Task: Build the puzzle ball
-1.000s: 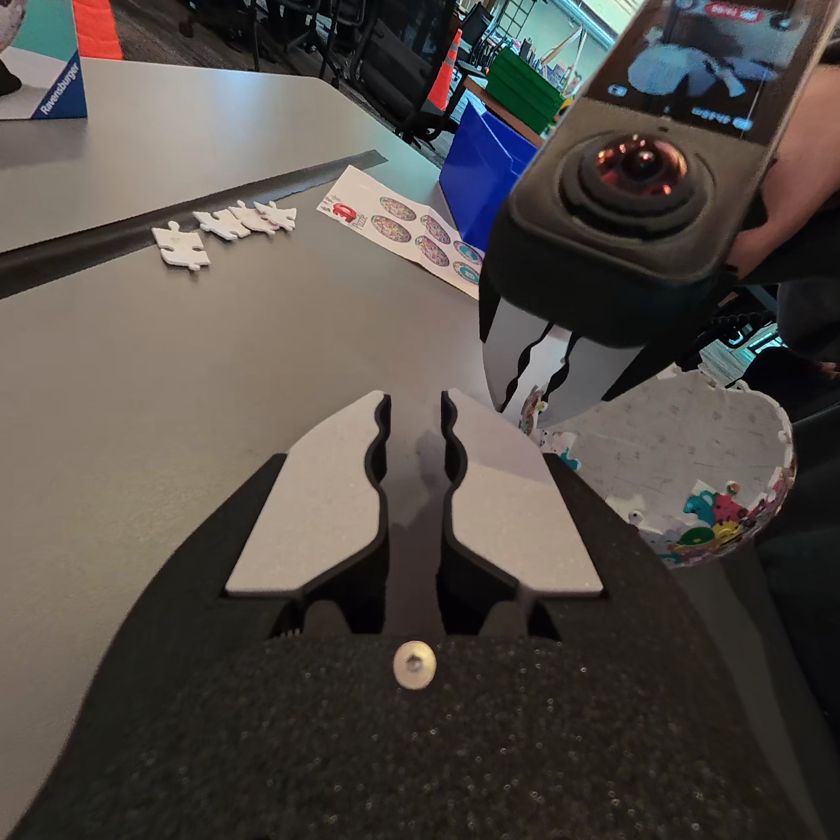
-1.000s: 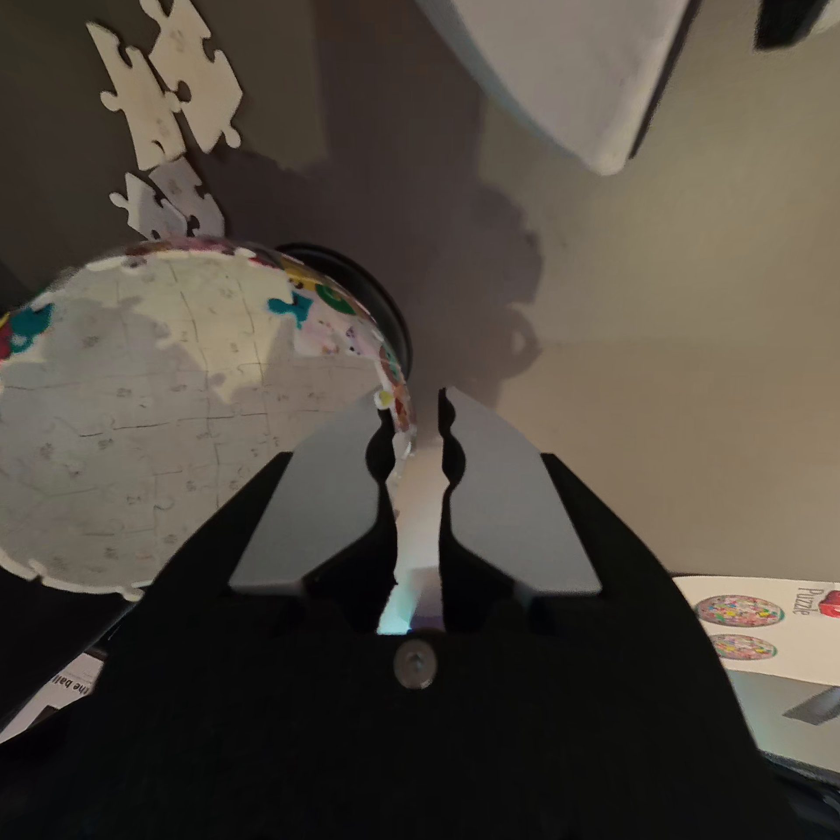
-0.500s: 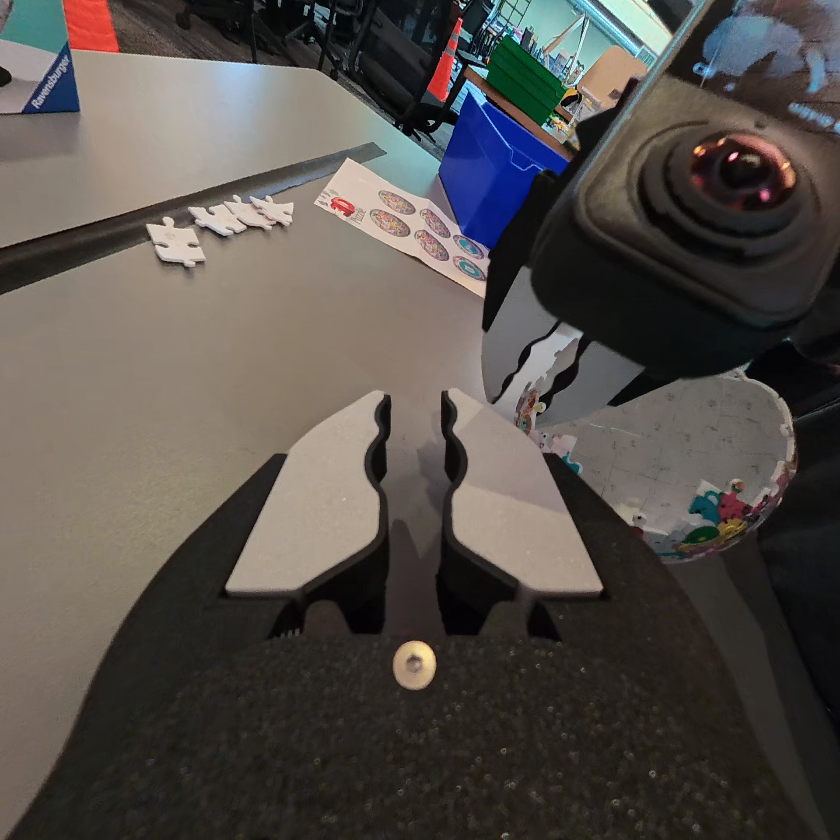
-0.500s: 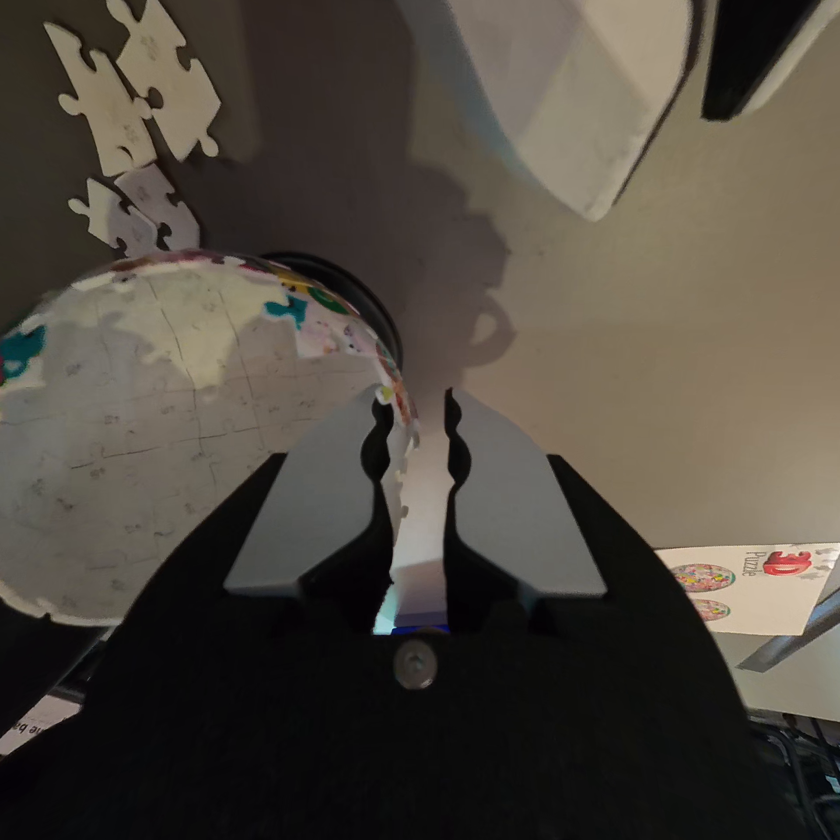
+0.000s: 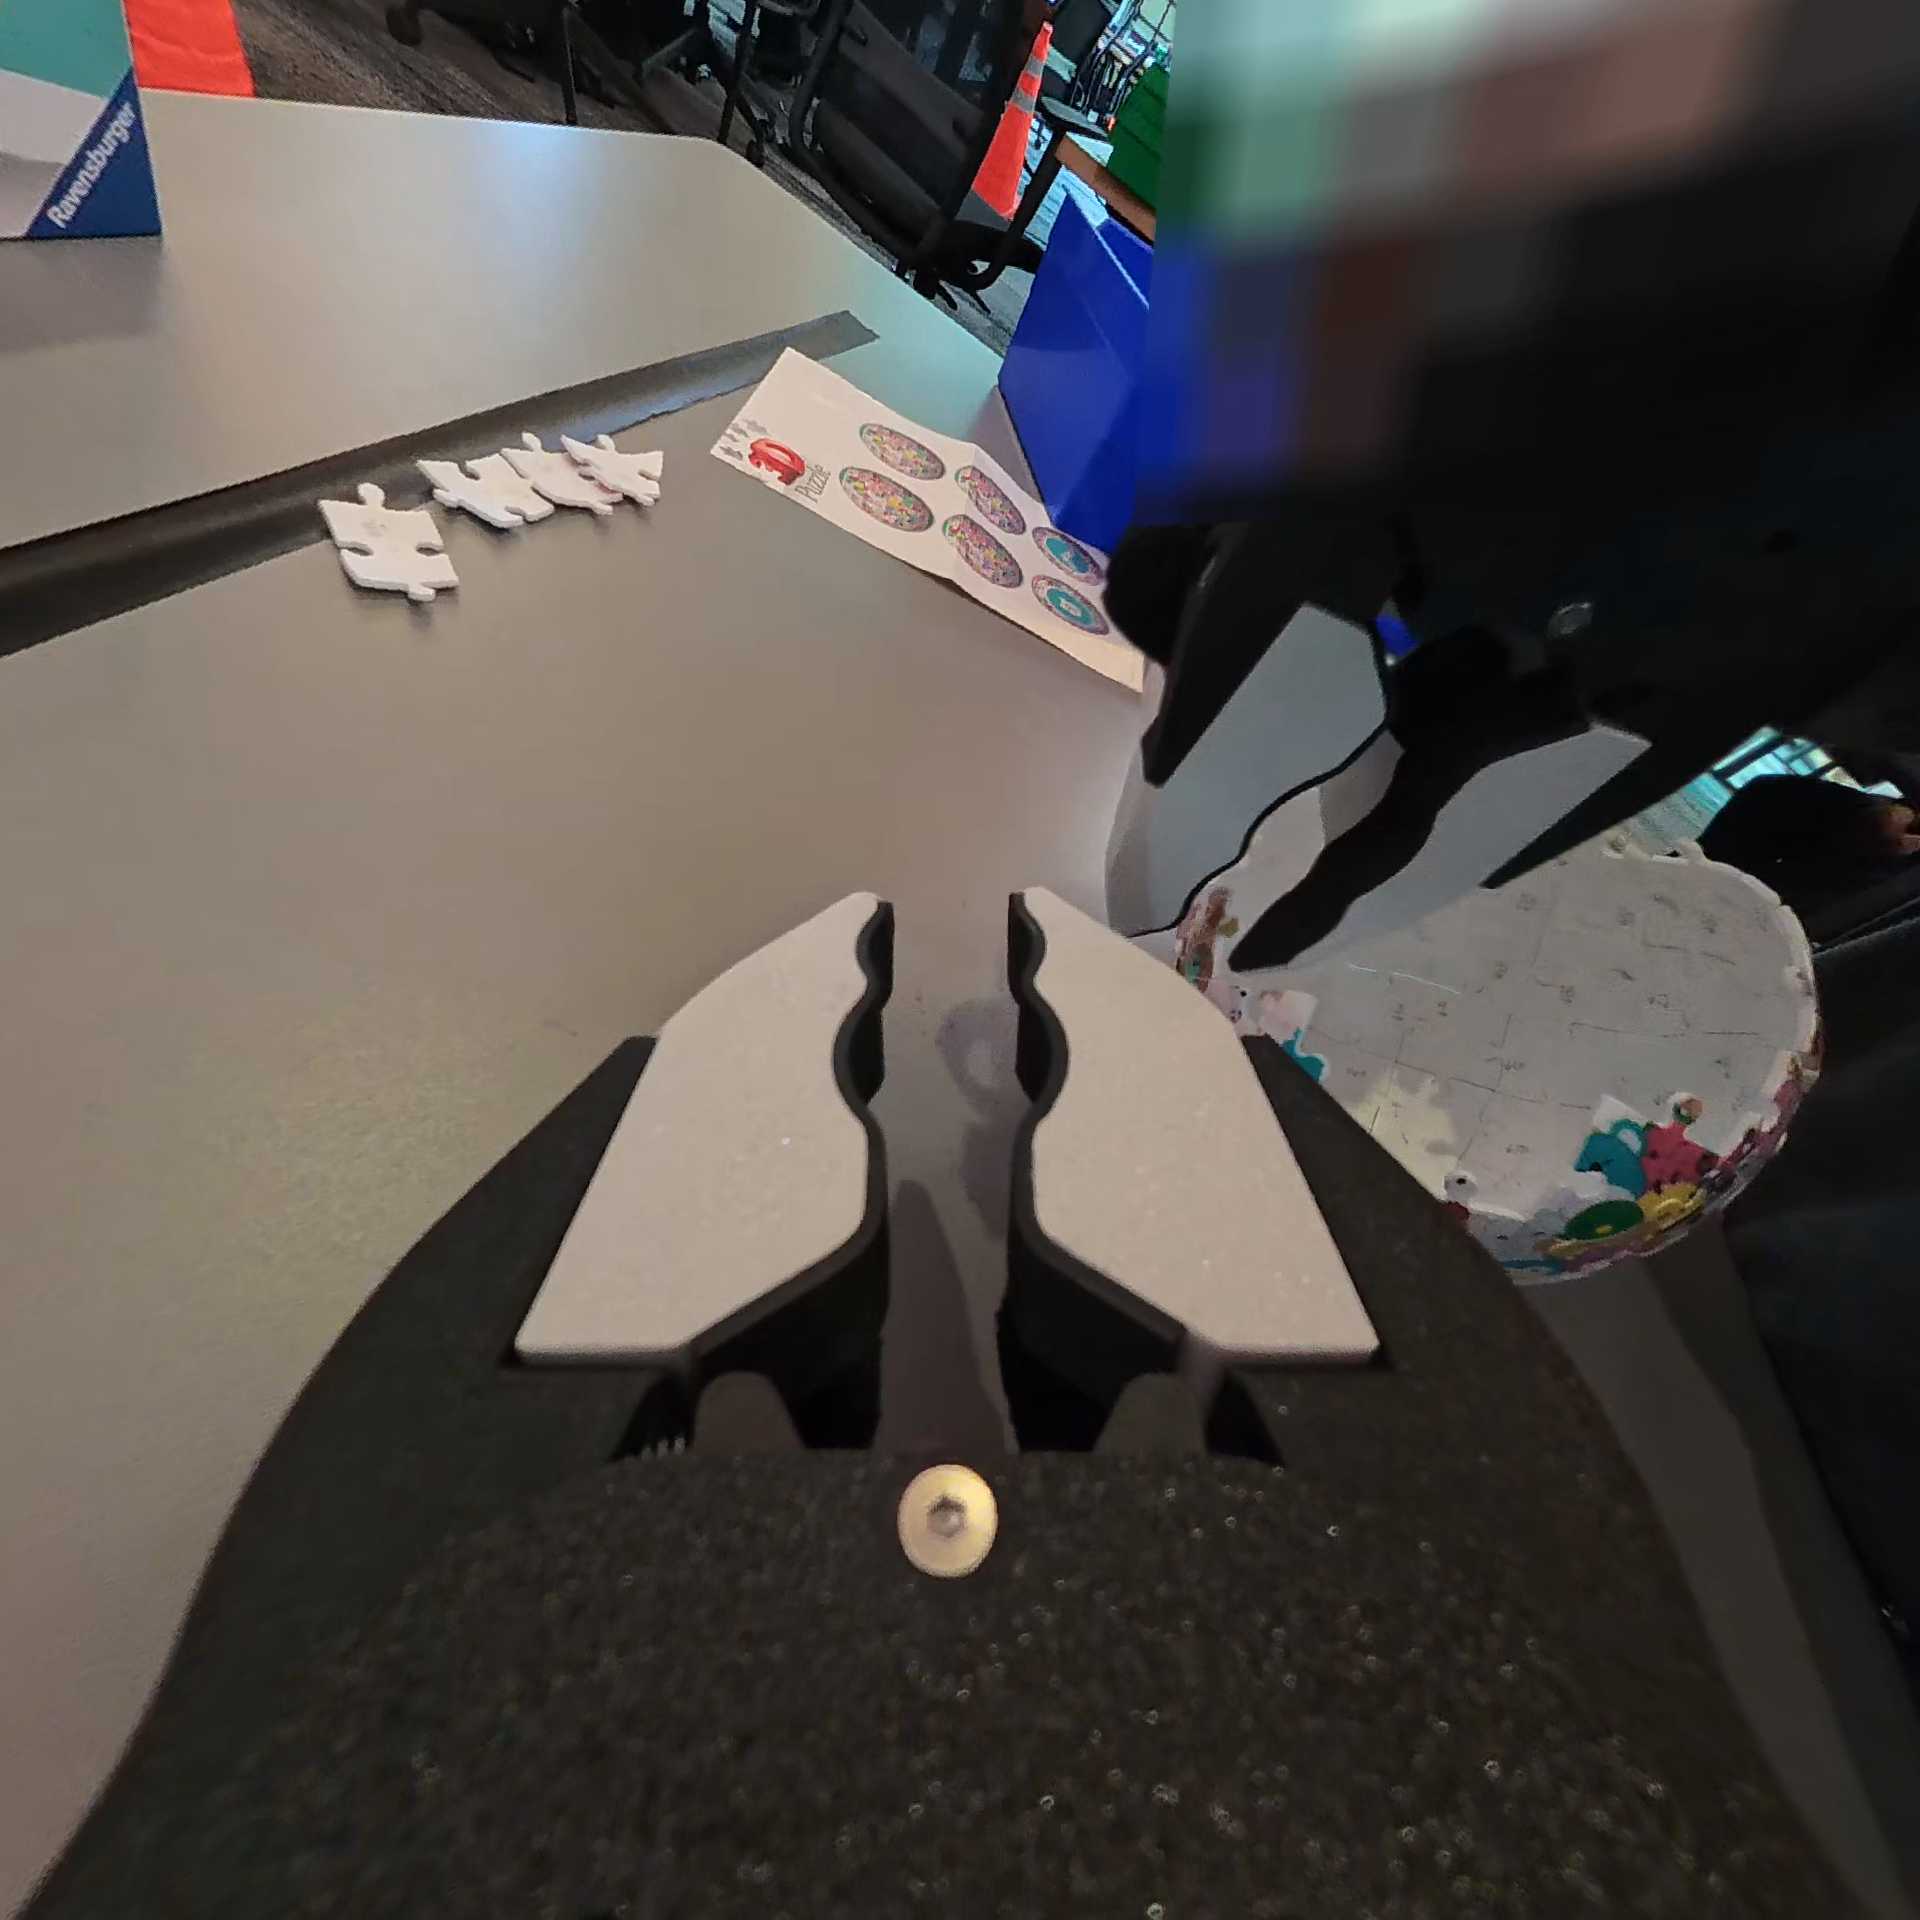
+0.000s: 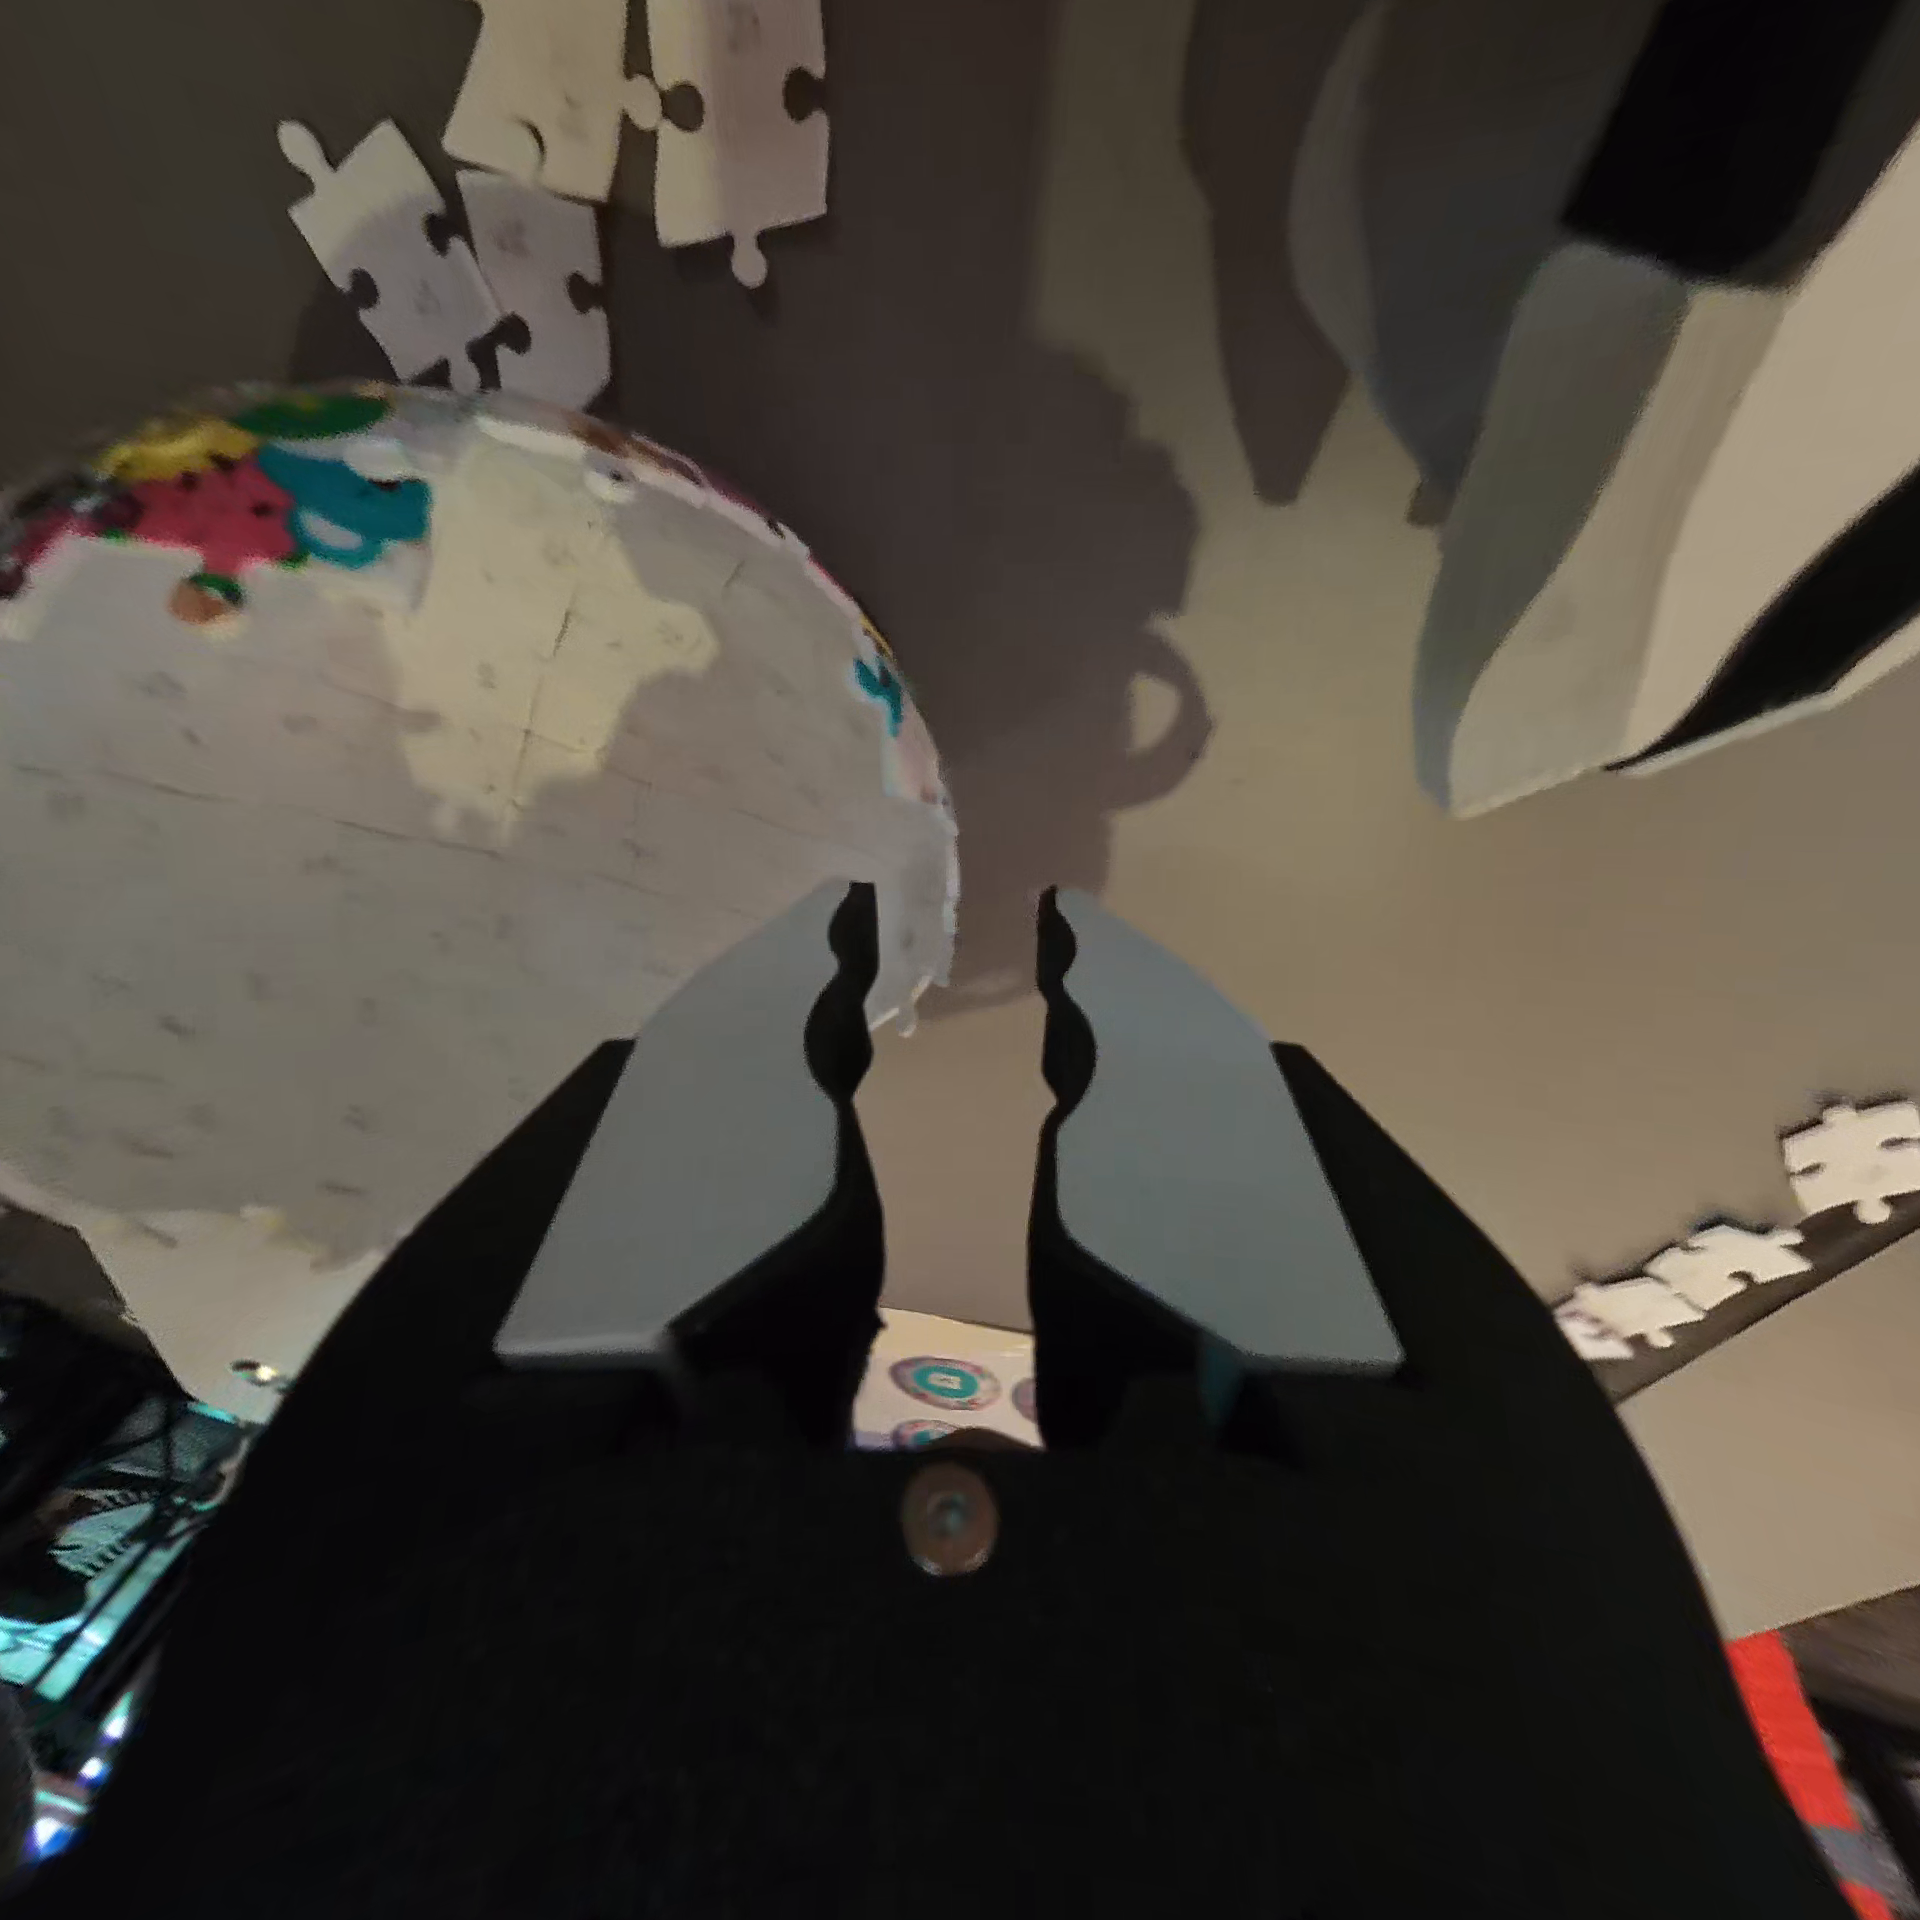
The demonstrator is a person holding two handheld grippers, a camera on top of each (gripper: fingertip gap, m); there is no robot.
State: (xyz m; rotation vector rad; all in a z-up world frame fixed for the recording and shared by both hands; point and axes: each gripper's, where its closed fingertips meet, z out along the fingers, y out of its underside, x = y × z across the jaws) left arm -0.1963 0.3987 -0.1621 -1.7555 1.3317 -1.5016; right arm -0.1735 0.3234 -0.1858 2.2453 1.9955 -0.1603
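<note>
The left gripper (image 5: 948,935) hangs low over a grey table (image 5: 520,831), its fingers a narrow gap apart with nothing between them. The right gripper (image 6: 951,914) points down at the same table, its fingers spread a little wider and also empty. Just to the left of its left finger lies the puzzle ball (image 6: 416,831), a half-built shell with its white inner side up and bright colours along the rim; seen from the left wrist, the shell (image 5: 1538,1049) sits to the right of the left gripper, under the right gripper's tips (image 5: 1247,935). Farther out, a row of loose white pieces (image 5: 499,499) lies beside a dark seam (image 5: 156,561) between two tabletops, and more loose pieces (image 6: 540,208) lie just beyond the ball. A printed instruction sheet (image 5: 935,499) lies near the table's edge, next to a blue bin (image 5: 1081,395). Behind stand an orange cone (image 5: 1010,135), chairs, and a box corner (image 5: 73,135).
</note>
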